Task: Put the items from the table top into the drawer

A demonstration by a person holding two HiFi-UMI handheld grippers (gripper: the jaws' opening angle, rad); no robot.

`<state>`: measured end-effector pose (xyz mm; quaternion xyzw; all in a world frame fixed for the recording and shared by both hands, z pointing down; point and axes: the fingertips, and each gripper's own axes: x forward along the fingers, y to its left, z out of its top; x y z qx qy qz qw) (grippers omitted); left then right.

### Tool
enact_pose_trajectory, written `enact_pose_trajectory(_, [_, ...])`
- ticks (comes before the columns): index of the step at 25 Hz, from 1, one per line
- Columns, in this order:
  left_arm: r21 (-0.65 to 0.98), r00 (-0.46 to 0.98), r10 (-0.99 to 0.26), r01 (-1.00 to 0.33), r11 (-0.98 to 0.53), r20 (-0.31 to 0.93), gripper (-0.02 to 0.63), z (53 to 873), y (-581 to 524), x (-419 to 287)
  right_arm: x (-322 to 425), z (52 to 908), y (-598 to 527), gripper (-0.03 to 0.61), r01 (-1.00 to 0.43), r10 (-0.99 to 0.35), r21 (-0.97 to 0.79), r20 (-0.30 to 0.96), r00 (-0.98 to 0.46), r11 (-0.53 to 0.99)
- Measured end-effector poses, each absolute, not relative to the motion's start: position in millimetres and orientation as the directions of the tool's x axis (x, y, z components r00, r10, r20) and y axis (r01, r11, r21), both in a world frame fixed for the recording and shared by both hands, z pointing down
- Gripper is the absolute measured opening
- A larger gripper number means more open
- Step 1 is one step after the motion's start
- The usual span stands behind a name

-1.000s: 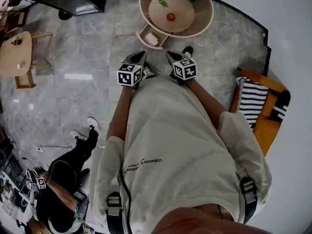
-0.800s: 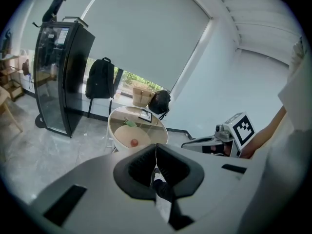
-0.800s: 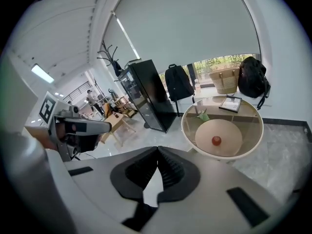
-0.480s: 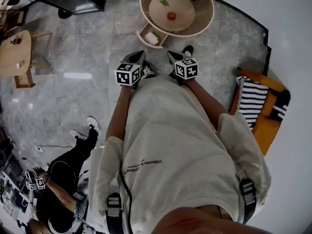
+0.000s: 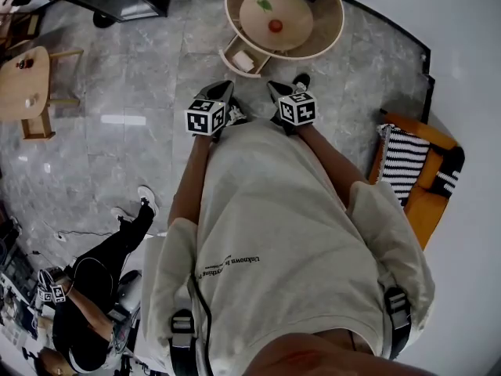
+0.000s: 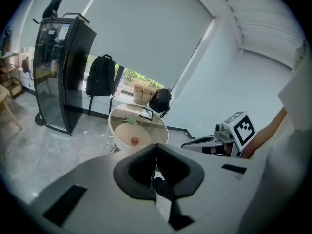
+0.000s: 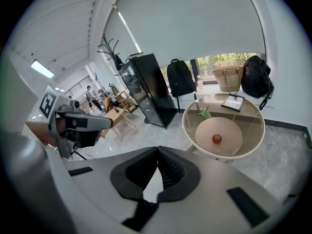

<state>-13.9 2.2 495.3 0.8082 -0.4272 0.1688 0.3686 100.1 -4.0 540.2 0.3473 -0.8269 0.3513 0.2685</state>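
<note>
Drawer (image 5: 229,63) open, white item (image 5: 244,60) inside unclear. Red ball (image 5: 275,26) on tabletop (image 5: 333,31). Shirt print (image 5: 235,262) "Unknown", rest illegible. Left tongs (image 6: 155,147), right tongs (image 7: 158,150) pressed together, empty.

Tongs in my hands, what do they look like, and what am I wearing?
Left tongs and right tongs: pale grey, black ribbed pads, each topped by a white cube with black square markers. Beige short-sleeved T-shirt.

The left tool (image 5: 225,89) and right tool (image 5: 274,89) are hovering side by side near the round counter (image 5: 338,18), where a red ball (image 5: 275,26) is sitting above an open drawer (image 5: 232,52).
</note>
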Motion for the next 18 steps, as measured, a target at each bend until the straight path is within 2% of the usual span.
enact_pose_trajectory(18, [0.439, 0.568, -0.577, -0.822, -0.362, 0.587, 0.021, 493.2, 4.5, -24.1, 89.8, 540.9, -2.3, 0.033, -0.758, -0.377, -0.393, 0.691, -0.616, 0.520])
